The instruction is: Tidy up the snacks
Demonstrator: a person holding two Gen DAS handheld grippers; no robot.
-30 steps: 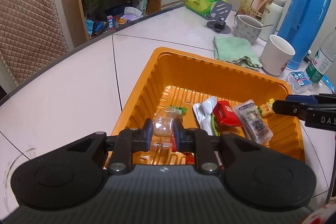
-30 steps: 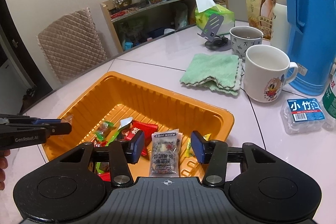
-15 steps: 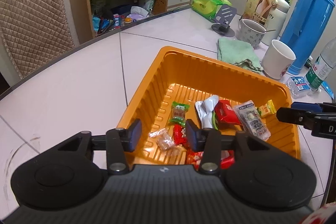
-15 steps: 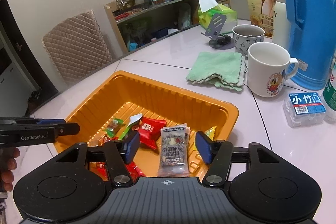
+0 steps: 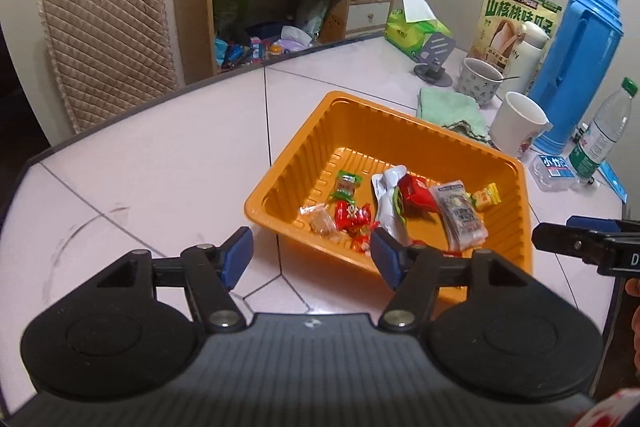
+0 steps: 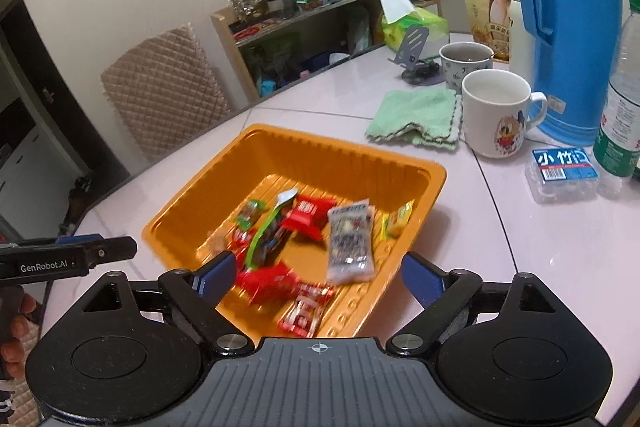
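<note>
An orange tray on the pale table holds several snack packets: a clear-wrapped one, red ones, a grey printed packet, a green one and a yellow one. My left gripper is open and empty, above the tray's near left corner. My right gripper is open and empty, above the tray's near edge. Each gripper shows in the other's view: the right one, the left one.
Behind the tray lie a green cloth, a white mug, a patterned cup, a blue thermos, a water bottle, a small plastic box, a phone stand and a tissue pack. A chair and a shelf stand beyond the table.
My left gripper opened and let go of the clear-wrapped snack, which now lies in the tray. Both grippers have drawn back and up from the tray. The right gripper has opened wider.
</note>
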